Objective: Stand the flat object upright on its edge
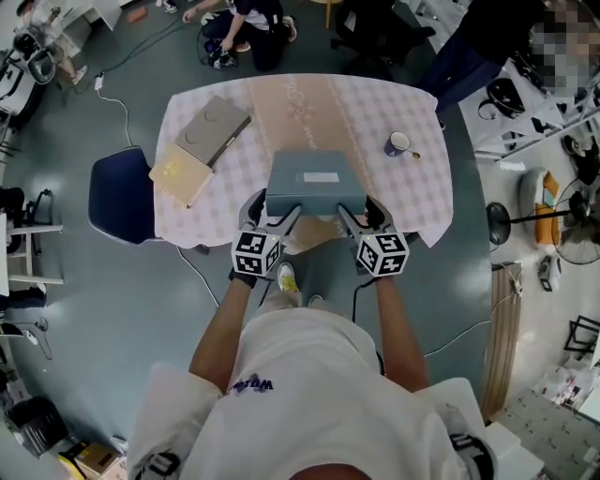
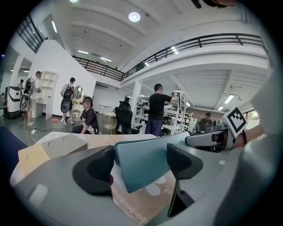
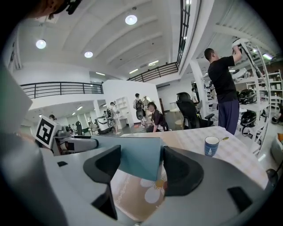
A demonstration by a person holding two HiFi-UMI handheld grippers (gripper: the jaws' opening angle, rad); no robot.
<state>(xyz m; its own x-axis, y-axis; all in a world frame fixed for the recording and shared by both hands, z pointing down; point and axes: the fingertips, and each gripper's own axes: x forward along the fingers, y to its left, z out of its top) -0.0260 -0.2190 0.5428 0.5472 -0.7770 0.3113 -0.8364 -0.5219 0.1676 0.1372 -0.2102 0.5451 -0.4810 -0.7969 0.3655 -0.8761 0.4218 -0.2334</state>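
— Clamped on the near corners of the box, one in the left gripper, one in the right gripper, by the front edge of the table. Lift now?

— Yes. Raise the near side evenly and pivot on the far edge. Might slide on the checked cloth. Mind the cup on the right, the boards on the left, and the people beyond.

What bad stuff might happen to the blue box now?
1. The left gripper and right gripper each pinch only a near corner of the blue box in their jaws, so it might slip or twist when tipped up.
2. The box sits close to the table's near edge, so it might slide off toward the person.
3. A wide swing might bump the mug.
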